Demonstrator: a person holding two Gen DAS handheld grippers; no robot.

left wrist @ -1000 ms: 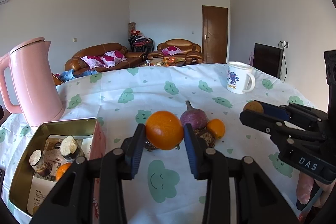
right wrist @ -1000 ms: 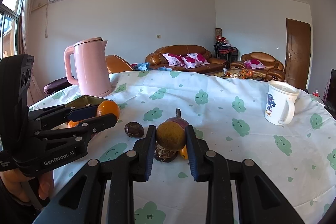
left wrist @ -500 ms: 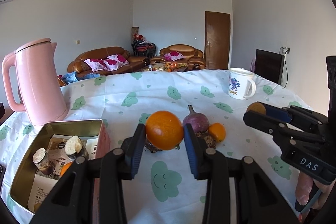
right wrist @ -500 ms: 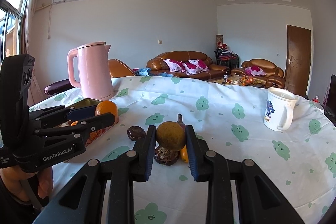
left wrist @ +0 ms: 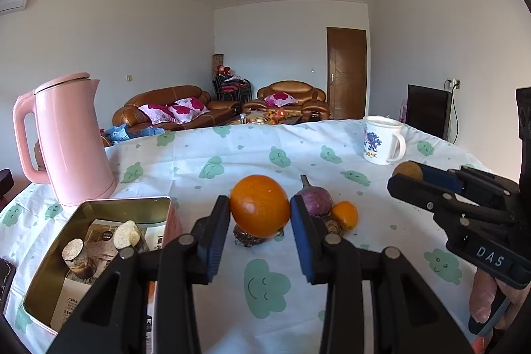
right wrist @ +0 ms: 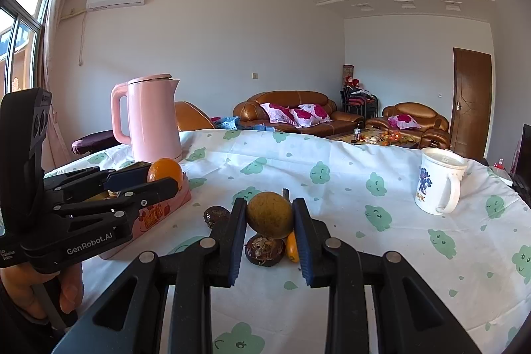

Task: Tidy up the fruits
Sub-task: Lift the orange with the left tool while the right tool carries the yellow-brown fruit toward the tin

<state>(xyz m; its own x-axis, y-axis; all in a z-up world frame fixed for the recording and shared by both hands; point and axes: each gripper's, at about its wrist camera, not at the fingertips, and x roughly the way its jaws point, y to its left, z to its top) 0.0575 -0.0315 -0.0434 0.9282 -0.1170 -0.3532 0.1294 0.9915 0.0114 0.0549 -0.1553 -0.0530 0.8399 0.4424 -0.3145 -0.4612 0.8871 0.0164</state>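
Holding now: we carry one fruit in each gripper above the table (left wrist: 332,151), both lifted clear of the cloth.
Left gripper (left wrist: 260,210): its pads pinch the orange (left wrist: 260,205) at its widest part; the fruit hangs over the near middle of the table, just right of the tin.
Right gripper (right wrist: 269,215): it is clamped on the brown-green round fruit (right wrist: 269,214), above the small pile.
Tin (left wrist: 59,241): it stands open at the near left, in front of the pink kettle (left wrist: 71,138), with some pieces already inside.
Left on the cloth: a purple fruit (left wrist: 317,201), a small orange fruit (left wrist: 345,214) and two dark wrinkled ones (right wrist: 264,250) sit close together mid-table.
Step, as we judge it: bring each fruit over the tin and set it in.
Doing it well: we keep the squeeze even so the round fruit does not roll out, take the orange in first since it is nearer, lower it into a bare spot before we release, and keep the two grippers from crossing.
Watch: the white mug (right wrist: 438,181) at the far right is well apart and no obstacle.
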